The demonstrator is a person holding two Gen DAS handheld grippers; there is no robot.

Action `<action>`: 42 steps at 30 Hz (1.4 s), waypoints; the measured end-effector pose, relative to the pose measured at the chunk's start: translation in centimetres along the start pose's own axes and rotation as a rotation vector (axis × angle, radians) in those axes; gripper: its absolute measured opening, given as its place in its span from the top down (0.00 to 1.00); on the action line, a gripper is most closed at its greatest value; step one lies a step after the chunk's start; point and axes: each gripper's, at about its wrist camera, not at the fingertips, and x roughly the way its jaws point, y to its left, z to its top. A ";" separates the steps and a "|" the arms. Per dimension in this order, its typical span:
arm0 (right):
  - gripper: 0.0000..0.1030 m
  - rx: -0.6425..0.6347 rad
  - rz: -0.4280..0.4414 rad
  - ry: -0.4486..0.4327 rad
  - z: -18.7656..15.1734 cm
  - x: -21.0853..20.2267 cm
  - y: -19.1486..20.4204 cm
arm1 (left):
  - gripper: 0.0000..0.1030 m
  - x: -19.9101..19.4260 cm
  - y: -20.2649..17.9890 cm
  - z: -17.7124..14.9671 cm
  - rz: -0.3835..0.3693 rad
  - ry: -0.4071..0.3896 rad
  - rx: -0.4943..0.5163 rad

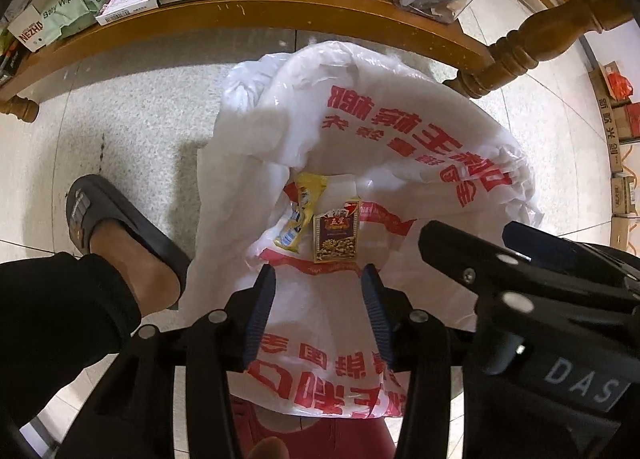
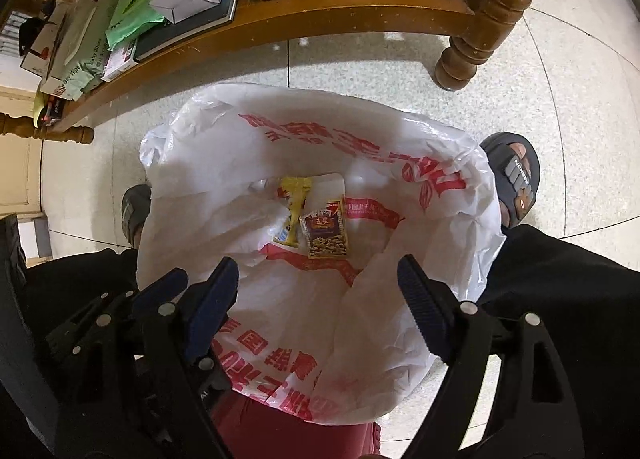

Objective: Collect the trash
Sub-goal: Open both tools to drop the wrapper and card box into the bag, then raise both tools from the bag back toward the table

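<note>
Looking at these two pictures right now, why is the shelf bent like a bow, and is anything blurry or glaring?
Left wrist view: the fisheye lens bows the wooden shelf edge and darkens the corners; the white plastic bag is sharp, with soft shadow inside. Right wrist view: the same bending, bright glare on the floor tiles, and the near fingers look oversized.

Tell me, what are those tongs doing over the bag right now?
Left tongs and right tongs both open, nothing between them. White bag gaping below; yellow wrapper and card box already inside. Nothing in the way.
</note>
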 end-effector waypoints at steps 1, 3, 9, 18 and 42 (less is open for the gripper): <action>0.23 0.001 0.002 -0.003 0.0 -0.1 0.0 | 0.54 -0.1 0.0 0.0 0.001 -0.002 -0.001; 0.20 0.011 0.007 -0.009 -0.1 -0.5 -0.1 | 0.45 -0.4 0.0 -0.1 0.003 -0.009 -0.005; 0.18 0.020 -0.017 -0.051 -0.6 -3.5 -0.5 | 0.25 -2.8 0.5 -0.3 0.005 -0.062 -0.034; 0.17 0.026 0.011 -0.119 -2.1 -8.4 -0.5 | 0.10 -7.2 0.8 -0.5 0.025 -0.164 -0.043; 0.16 -0.106 0.090 -0.369 -2.2 -26.4 3.1 | 0.08 -25.8 3.7 2.0 0.011 -0.514 -0.004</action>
